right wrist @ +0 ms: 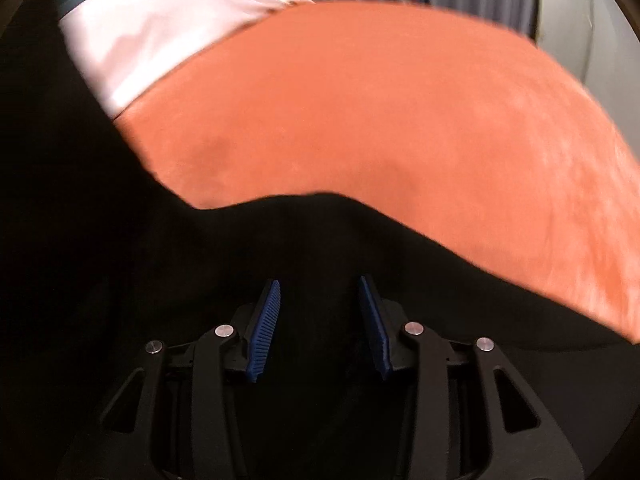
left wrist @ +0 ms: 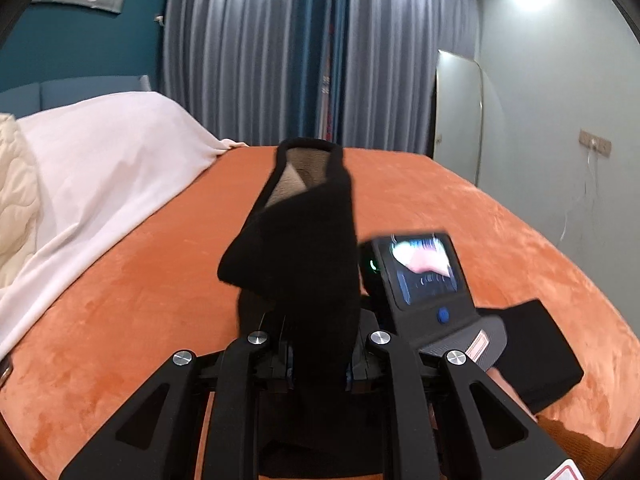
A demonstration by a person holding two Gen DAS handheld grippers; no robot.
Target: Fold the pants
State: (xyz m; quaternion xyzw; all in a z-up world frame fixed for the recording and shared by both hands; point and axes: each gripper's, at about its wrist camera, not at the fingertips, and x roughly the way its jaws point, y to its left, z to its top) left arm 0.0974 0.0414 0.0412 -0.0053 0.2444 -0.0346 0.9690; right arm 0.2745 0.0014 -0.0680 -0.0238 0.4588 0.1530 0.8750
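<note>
My left gripper (left wrist: 318,344) is squeezed tight on the black pants (left wrist: 304,248). The cloth stands up from between my fingers, above the orange blanket (left wrist: 140,272), and I can see the tan inside of one opening at the top. My right gripper (left wrist: 420,280) is just to the right of the pants, and its little screen glows. A flat black piece of cloth (left wrist: 532,352) lies on the orange blanket, past that gripper. From my right wrist, the right gripper's blue pads (right wrist: 264,328) are wide apart, with the black pants (right wrist: 320,248) lying under and around them, and they grip nothing. A white sheet (left wrist: 100,160) lies at the left edge of the orange blanket. Gray curtains (left wrist: 280,48) hang behind it.
</note>
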